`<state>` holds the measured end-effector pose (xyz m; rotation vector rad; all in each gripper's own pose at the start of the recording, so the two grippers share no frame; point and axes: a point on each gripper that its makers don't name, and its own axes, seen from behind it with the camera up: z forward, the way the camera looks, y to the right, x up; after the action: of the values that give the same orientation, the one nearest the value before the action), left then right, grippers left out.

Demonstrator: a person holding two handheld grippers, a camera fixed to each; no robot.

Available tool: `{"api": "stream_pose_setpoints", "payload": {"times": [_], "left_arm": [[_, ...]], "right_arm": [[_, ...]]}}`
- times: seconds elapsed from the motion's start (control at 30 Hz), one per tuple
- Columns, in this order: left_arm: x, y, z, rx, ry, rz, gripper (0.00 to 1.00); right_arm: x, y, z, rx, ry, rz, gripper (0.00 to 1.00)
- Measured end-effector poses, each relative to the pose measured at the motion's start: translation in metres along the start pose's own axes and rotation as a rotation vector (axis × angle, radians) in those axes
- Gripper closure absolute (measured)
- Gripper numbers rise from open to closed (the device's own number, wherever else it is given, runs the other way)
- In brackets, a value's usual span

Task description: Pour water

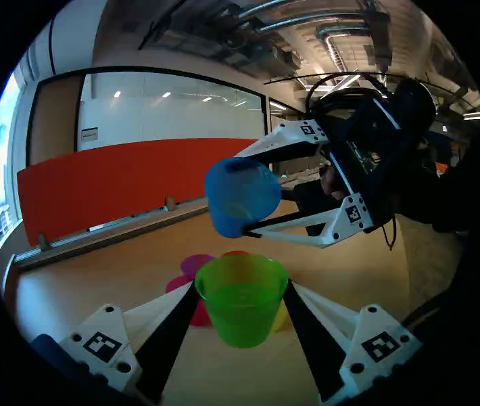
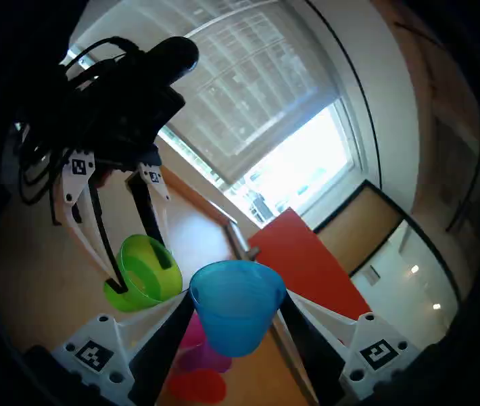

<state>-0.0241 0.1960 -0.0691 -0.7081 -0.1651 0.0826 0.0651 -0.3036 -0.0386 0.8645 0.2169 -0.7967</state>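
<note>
In the left gripper view my left gripper (image 1: pixel 242 308) is shut on an upright green cup (image 1: pixel 242 304) held above the wooden table. Higher up, the right gripper (image 1: pixel 252 196) holds a blue cup (image 1: pixel 240 196) tipped on its side, its mouth turned away toward the far left. In the right gripper view my right gripper (image 2: pixel 236 318) is shut on that blue cup (image 2: pixel 236 308), and the left gripper (image 2: pixel 138 267) grips the green cup (image 2: pixel 140 272) to its left. I see no water.
Pink, red and yellow cups (image 1: pixel 196 267) lie on the wooden table (image 1: pixel 138 271) behind the green cup; they show as pink and red shapes (image 2: pixel 196 369) under the blue cup. An orange wall panel (image 1: pixel 118 179) runs along the table's far edge.
</note>
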Motion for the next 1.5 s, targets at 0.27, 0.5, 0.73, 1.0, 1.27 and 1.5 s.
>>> {"api": "stream_pose_setpoints", "payload": {"times": [0.27, 0.5, 0.73, 1.0, 1.27, 1.5], "left_arm": [[0.0, -0.002, 0.004, 0.003, 0.0, -0.007, 0.13], [0.0, -0.006, 0.008, 0.011, 0.001, -0.019, 0.13], [-0.002, -0.01, 0.01, 0.019, -0.001, -0.034, 0.13], [-0.01, -0.014, 0.013, 0.025, -0.023, -0.032, 0.13], [-0.021, -0.017, 0.02, 0.023, -0.048, -0.039, 0.13], [-0.032, -0.019, 0.026, 0.021, -0.072, -0.041, 0.13]], "right_arm": [[-0.02, -0.006, -0.003, 0.005, -0.034, 0.22, 0.09], [-0.042, -0.003, -0.005, -0.006, -0.088, 0.477, 0.09], [-0.048, 0.001, -0.009, -0.01, -0.088, 0.635, 0.09], [-0.06, 0.002, -0.013, -0.021, -0.116, 0.656, 0.09], [-0.085, -0.006, -0.02, -0.018, -0.168, 0.692, 0.09], [-0.103, -0.011, -0.029, -0.018, -0.197, 0.719, 0.09]]}}
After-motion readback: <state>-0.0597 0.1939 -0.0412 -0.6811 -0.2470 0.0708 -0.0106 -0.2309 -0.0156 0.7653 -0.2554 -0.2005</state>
